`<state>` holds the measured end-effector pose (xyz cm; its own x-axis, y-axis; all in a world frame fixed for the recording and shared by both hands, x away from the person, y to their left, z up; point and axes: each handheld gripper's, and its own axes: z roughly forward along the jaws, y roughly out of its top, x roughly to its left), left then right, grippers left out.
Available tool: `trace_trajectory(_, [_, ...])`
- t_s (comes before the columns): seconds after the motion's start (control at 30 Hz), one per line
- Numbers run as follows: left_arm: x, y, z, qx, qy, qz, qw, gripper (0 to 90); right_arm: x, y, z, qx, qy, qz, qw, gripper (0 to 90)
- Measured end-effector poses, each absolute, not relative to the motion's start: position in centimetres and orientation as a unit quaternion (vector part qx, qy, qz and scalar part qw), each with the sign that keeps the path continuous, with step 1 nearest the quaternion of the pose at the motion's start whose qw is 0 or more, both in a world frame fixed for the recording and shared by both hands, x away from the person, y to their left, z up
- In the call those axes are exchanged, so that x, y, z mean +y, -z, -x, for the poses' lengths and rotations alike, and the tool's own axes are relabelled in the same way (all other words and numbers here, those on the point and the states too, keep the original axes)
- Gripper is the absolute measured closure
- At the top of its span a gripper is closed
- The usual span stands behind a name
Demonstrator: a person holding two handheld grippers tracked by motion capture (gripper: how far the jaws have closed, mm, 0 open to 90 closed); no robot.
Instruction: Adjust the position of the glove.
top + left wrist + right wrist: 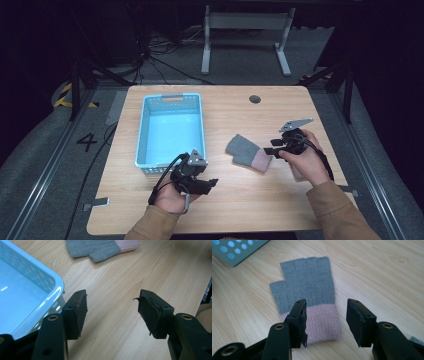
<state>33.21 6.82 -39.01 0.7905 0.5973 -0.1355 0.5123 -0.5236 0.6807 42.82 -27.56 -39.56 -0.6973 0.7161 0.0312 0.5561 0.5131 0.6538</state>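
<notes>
We see the right gripper (325, 320) spread wide, its 2 jaws straddling the glove's (305, 287) pink cuff without closing on it. The left gripper (112, 312) gapes empty over bare wood beside the blue basket (53, 282), which holds nothing.

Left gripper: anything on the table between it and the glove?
No. In the left gripper view, bare wood runs from the open left gripper up to the grey-and-pink glove; the blue basket sits off to one side.

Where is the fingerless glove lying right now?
In the high view the grey fingerless glove lies flat on the wooden table, right of the blue basket, its pink cuff just before the open right gripper.
</notes>
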Motion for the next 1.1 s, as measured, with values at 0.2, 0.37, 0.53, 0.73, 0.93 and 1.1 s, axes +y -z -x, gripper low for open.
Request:
trace_trajectory(0.2, [6.7, 39.1, -33.3, 0.318, -0.055, -0.872, 0.367, 40.6, -26.5, 40.8, -43.2, 0.874, -0.312, -0.353, 0.116, 50.6])
trace_trajectory(0.37, [6.7, 39.2, -33.3, 0.317, -0.055, -0.874, 0.365, 40.4, -25.5, 41.9, -43.5, 0.883, -0.3, -0.344, 0.11, 50.3])
trace_trajectory(0.53, [6.6, 39.3, -33.3, 0.318, -0.056, -0.873, 0.366, 40.5, -24.8, 42.5, -43.6, 0.891, -0.282, -0.337, 0.111, 49.2])
trace_trajectory(0.73, [6.7, 39.3, -33.3, 0.318, -0.055, -0.873, 0.366, 40.4, -24.1, 43.2, -43.7, 0.898, -0.26, -0.336, 0.116, 47.5])
trace_trajectory(0.93, [6.6, 39.3, -33.3, 0.317, -0.055, -0.874, 0.365, 40.3, -23.8, 43.5, -43.6, 0.898, -0.252, -0.339, 0.121, 49.0])
trace_trajectory(1.1, [6.6, 39.3, -33.3, 0.317, -0.054, -0.874, 0.365, 40.2, -23.6, 43.4, -43.5, 0.899, -0.247, -0.342, 0.117, 57.3])
